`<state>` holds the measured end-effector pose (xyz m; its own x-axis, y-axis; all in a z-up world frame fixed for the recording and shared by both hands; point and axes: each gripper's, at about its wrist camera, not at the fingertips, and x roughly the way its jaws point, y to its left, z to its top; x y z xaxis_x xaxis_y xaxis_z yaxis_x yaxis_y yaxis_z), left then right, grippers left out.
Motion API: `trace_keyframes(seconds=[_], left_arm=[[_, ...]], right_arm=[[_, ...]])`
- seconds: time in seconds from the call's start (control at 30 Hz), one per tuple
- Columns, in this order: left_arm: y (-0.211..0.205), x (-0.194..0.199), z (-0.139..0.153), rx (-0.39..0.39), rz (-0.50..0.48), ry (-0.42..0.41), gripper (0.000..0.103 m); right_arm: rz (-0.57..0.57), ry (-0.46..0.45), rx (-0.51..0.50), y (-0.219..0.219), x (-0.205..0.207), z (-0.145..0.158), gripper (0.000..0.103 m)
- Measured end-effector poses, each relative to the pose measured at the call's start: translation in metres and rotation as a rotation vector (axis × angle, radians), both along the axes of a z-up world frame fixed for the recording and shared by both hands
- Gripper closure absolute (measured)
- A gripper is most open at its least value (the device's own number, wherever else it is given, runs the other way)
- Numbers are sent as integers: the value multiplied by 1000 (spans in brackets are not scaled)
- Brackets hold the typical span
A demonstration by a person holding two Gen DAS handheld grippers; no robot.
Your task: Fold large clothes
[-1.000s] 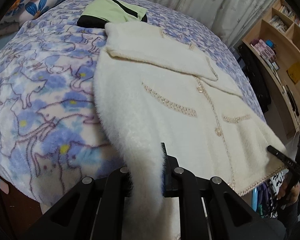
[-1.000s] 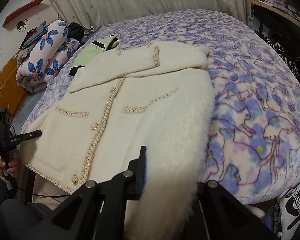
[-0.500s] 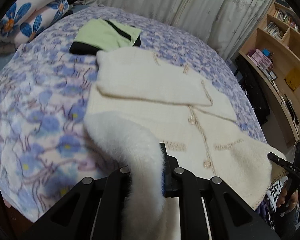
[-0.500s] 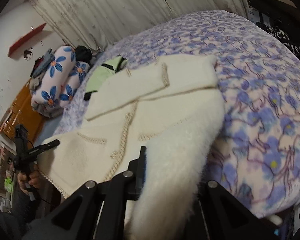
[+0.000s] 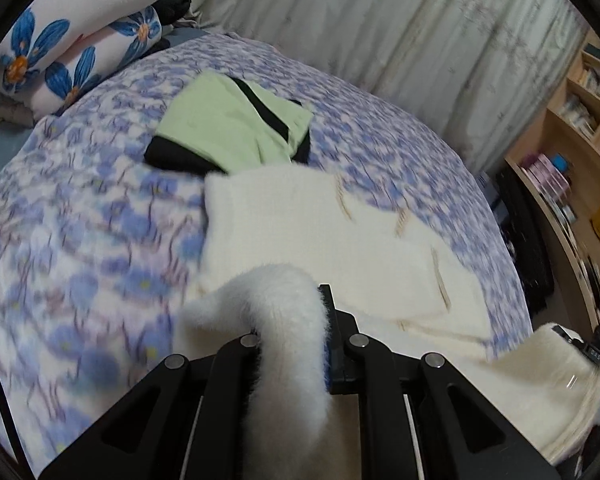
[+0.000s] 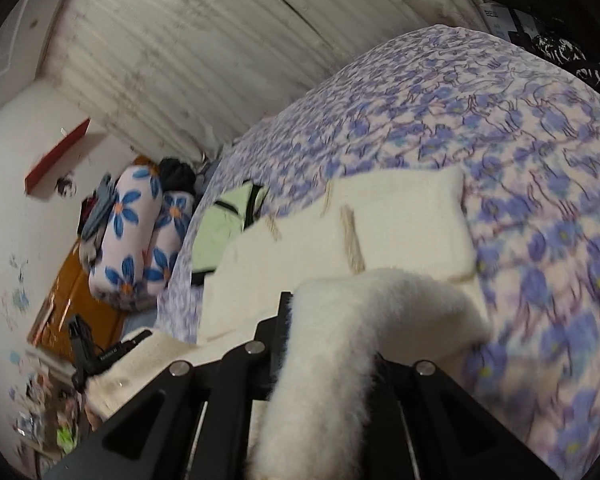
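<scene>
Left wrist view: the left hand-held gripper (image 5: pixel 290 328) is clenched on a fold of the fluffy cream-white cardigan with beige braided trim (image 5: pixel 320 224), and the fuzzy fabric rises between its two black fingers. Ahead of it, the rest of the cardigan lies on the bed with the purple flower-pattern blanket (image 5: pixel 80 240). Beyond the cardigan, touching its far edge, lies a folded light green garment with black stripes (image 5: pixel 228 128). Far to the right, the right hand-held gripper (image 5: pixel 592 350) holds the other hem corner. Right wrist view: the right hand-held gripper (image 6: pixel 332 336) is grasping the cardigan (image 6: pixel 404 216) too, with fabric bulging between its fingers. To the far left, the left hand-held gripper (image 6: pixel 130 346) pinches the hem. Rolled white bedding with blue flowers (image 6: pixel 140 236) lies beyond it.
</scene>
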<state>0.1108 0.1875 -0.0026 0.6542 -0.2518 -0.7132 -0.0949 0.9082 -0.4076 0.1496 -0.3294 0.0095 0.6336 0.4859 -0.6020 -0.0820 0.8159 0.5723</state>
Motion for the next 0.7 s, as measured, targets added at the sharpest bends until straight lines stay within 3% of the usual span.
trace_keyframes(seconds=[0.2, 0.27, 0.3, 0.33, 0.4, 0.5, 0.7], left_arm=[[-3, 91, -19, 5, 44, 75, 88], [-2, 121, -35, -14, 59, 151, 84], [-1, 131, -42, -34, 61, 178, 81], [1, 143, -50, -74, 57, 205, 79], [1, 155, -64, -112, 48, 231, 69], [-5, 167, -74, -106, 33, 243, 58], [-3, 184, -77, -133, 8, 265, 53]], right_arm=[[-95, 44, -50, -6, 75, -16, 90], [-123, 89, -37, -11, 100, -29, 73], [-136, 91, -16, -14, 106, -34, 54], [-145, 86, -2, -16, 110, -36, 42], [-147, 74, 9, -18, 119, -38, 35], [-149, 79, -12, -19, 127, -45, 34], [-146, 121, -60, -24, 133, -70, 34]])
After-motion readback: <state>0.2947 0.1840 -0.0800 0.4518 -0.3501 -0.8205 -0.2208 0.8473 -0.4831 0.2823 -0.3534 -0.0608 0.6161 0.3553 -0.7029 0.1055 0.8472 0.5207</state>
